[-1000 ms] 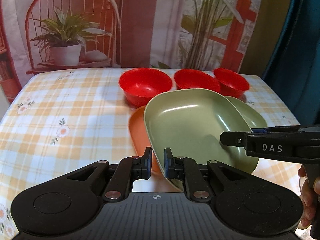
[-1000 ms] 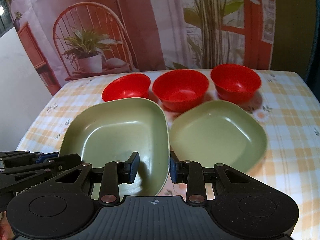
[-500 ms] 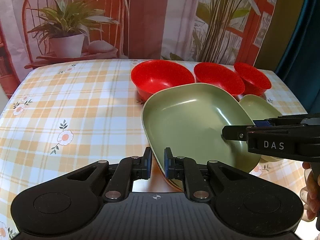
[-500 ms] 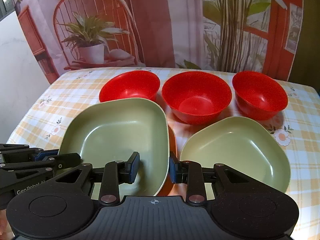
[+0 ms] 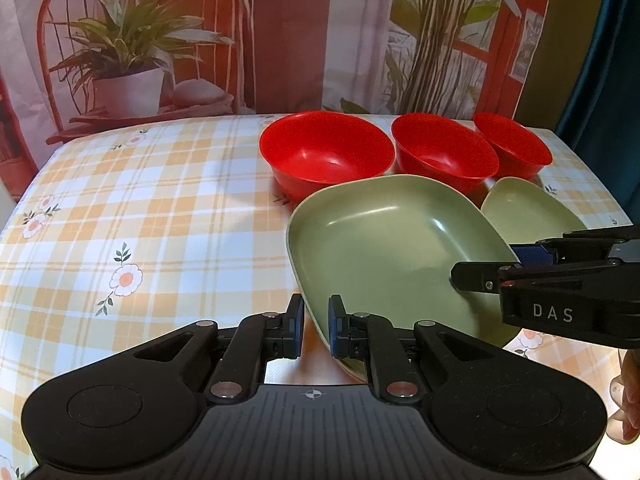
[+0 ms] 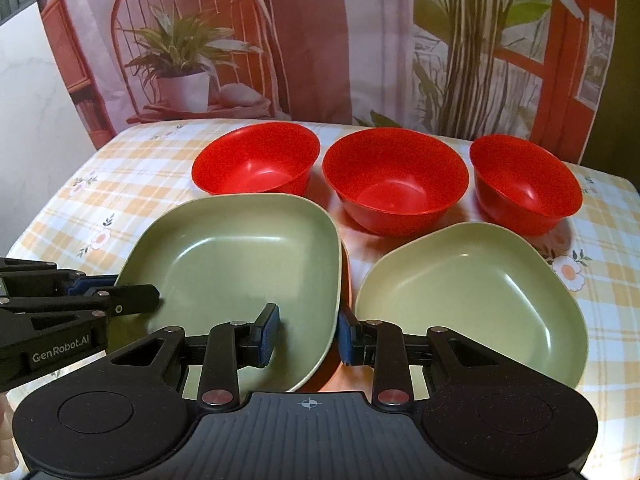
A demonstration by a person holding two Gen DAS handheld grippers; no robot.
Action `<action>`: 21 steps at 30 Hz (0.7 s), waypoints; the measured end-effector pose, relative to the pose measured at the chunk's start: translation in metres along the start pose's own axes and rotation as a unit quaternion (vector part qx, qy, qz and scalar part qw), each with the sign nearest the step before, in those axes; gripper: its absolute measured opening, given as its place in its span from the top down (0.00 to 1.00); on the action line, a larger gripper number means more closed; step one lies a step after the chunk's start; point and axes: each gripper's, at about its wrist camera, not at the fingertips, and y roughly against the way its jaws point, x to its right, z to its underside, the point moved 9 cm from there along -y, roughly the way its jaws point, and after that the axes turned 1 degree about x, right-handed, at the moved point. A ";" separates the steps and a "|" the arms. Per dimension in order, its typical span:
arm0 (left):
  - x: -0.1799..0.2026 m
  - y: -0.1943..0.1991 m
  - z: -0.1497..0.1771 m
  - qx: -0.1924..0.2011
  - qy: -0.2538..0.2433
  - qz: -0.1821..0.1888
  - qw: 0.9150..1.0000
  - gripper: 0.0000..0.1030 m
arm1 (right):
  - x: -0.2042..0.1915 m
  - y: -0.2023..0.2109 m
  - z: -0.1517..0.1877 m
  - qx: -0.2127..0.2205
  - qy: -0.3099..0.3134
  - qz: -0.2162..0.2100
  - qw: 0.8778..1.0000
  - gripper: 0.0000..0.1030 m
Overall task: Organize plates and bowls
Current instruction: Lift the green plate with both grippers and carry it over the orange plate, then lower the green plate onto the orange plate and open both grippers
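A square green plate (image 5: 384,248) (image 6: 240,264) is held by both grippers, low over an orange plate (image 6: 320,378) of which only a sliver shows. My left gripper (image 5: 316,326) (image 6: 116,290) is shut on its left rim. On the opposite rim my right gripper (image 6: 308,334) (image 5: 490,264) is shut too, one finger inside the plate and one outside. A second green plate (image 6: 468,300) (image 5: 528,212) lies to the right. Three red bowls (image 6: 256,160) (image 6: 394,176) (image 6: 524,180) stand in a row behind the plates.
The table (image 5: 140,220) wears an orange-checked flowered cloth, bare on its left half. A printed backdrop (image 5: 280,40) hangs right behind the far edge. A hand (image 5: 630,400) shows at the right border.
Both grippers carried the green plate forward and down, toward the bowls. It now covers the orange plate, which showed beside it a second ago.
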 end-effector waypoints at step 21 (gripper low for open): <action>-0.008 0.014 -0.011 0.021 0.018 -0.024 0.999 0.62 | 0.010 0.021 -0.007 0.021 0.001 0.003 1.000 0.66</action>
